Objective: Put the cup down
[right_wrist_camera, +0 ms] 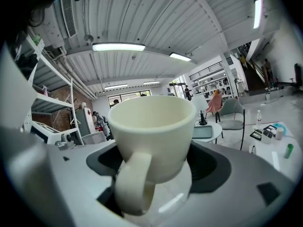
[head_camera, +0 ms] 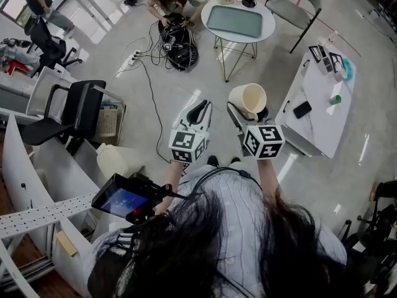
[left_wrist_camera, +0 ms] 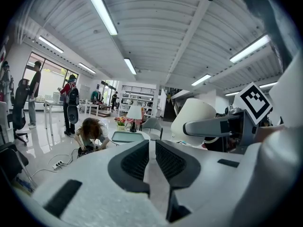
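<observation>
The cup [right_wrist_camera: 151, 131] is plain cream, inside and out. The left gripper [left_wrist_camera: 152, 157] and right gripper [right_wrist_camera: 156, 161] are pale grey-white with black-lined jaws, each bearing black-and-white square markers. The round table [head_camera: 239, 40] is white, its tray [head_camera: 234, 21] muted grey-green

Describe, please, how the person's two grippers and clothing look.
Both the left gripper and right gripper are white moulded shells with dark ribbed pads, each carrying a white cube printed with black square markers. The person wears a pale, finely striped shirt.
</observation>
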Available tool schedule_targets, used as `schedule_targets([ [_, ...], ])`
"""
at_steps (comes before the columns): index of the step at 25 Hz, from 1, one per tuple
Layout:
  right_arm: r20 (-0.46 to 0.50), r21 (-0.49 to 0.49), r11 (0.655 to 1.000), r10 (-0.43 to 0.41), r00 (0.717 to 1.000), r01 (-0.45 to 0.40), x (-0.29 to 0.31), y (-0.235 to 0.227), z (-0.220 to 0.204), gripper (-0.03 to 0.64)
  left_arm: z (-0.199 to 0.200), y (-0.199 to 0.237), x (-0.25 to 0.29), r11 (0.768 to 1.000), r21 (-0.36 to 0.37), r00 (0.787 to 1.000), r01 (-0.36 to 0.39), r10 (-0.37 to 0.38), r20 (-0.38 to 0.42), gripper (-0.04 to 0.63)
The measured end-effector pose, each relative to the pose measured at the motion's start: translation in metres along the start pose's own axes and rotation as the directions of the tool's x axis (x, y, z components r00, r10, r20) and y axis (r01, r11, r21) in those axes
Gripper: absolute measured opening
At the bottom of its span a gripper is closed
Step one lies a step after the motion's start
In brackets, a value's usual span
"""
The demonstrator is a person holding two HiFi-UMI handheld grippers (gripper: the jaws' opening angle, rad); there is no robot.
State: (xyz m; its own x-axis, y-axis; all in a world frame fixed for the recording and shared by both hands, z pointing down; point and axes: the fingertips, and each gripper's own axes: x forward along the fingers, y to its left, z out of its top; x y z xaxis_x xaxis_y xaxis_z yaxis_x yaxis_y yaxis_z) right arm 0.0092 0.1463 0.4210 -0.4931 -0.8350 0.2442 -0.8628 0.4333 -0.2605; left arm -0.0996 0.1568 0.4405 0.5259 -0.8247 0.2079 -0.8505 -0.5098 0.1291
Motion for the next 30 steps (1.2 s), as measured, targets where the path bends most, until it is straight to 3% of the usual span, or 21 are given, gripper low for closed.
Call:
schedule_targets([
  [14, 0.002, -0.017, 0.999, -0.039, 0.999, 0.039, 0.023, 0.006, 0.006, 0.407, -0.007, 0.027, 0.010, 0.999, -0.032, 0.999, 0.033, -0.034, -0.010, 0.054],
  [30, -0.033, -0.002, 1.000, -0.010, 0.999, 0.010, 0.118, -0.044, 0.026, 0.407, 0.006, 0.086, 0.098, 0.998, -0.056, 0.999, -0.007, 0.005, -0.044, 0.054],
])
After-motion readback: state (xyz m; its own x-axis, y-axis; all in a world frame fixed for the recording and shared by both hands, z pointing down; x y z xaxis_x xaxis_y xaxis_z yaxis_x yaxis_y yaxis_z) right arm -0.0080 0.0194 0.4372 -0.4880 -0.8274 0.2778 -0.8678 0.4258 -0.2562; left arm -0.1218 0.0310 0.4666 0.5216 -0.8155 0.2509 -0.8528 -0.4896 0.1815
